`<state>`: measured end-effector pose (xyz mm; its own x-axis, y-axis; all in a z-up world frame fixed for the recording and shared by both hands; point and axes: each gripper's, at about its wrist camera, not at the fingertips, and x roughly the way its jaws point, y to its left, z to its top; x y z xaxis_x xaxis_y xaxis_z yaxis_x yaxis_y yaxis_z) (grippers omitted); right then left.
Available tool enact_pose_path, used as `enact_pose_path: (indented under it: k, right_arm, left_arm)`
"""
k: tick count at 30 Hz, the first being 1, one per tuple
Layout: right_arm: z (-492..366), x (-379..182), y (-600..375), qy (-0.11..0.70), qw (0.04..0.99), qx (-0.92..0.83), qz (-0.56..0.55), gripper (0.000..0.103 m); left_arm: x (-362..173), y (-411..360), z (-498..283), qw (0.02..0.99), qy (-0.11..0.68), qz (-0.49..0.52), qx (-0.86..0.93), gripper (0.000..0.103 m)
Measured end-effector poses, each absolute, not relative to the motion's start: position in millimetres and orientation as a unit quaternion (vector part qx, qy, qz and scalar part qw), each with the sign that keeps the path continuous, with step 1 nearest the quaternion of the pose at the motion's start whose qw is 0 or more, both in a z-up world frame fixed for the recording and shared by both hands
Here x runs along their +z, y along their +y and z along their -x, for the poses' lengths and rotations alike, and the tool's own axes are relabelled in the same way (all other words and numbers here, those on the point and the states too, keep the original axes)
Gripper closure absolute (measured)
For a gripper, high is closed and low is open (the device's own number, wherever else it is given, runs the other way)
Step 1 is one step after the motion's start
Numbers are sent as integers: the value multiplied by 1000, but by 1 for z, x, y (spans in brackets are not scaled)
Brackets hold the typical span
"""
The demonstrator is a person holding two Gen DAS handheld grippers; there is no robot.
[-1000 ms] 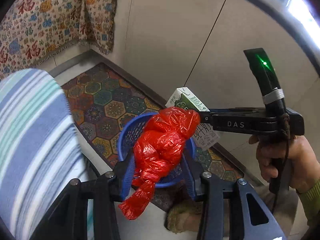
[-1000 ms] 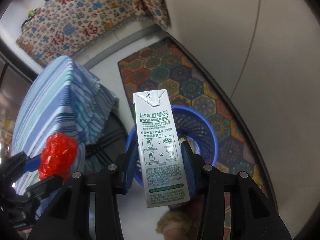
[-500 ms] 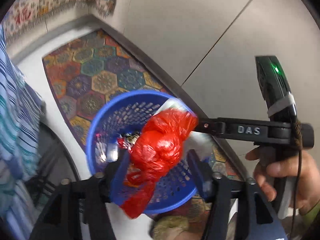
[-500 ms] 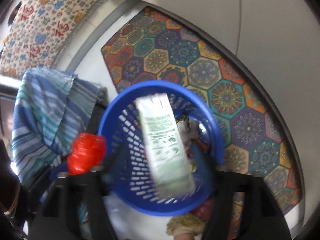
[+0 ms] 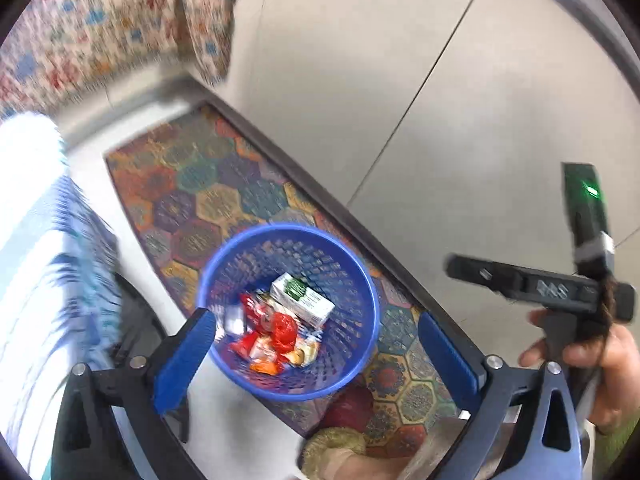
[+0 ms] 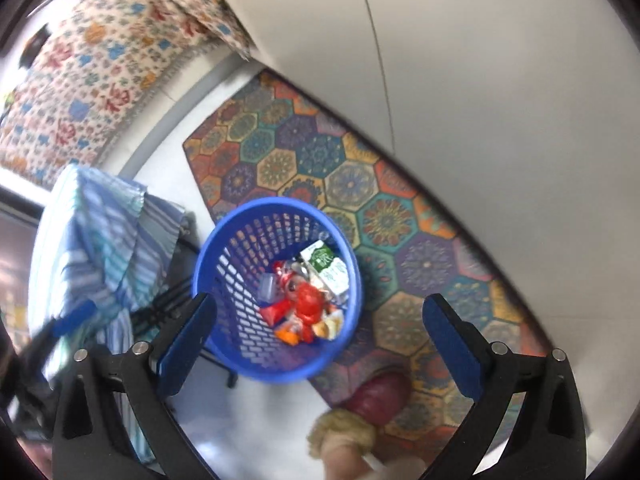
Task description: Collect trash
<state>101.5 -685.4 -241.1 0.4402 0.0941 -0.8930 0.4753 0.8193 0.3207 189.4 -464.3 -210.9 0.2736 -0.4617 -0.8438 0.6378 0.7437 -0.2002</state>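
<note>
Since the earlier frames both grippers have released. Left gripper (image 5: 316,344) stands wide, empty; its red bag (image 5: 283,330) now lies in the one blue basket (image 5: 368,300). Right gripper (image 6: 320,334) likewise gapes; its one carton (image 6: 326,266) rests in the basket (image 6: 208,256), at two o'clock from the bag (image 6: 308,300).

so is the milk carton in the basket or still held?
In the basket. The milk carton lies on its side among the trash inside the blue basket; the right tongs stand open, empty.
</note>
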Motion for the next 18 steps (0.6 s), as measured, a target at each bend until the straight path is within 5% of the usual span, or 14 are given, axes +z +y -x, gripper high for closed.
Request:
enact_pose_path:
  k: [9, 18]
  right_arm:
    - [-18, -149, -624, 457, 856, -172, -169, 0]
    - [14, -117, -578, 440, 870, -168, -150, 0]
  left_arm:
    - [-138, -439, -121, 855, 418, -139, -273, 0]
    - [-103, -400, -94, 865, 413, -133, -252, 0]
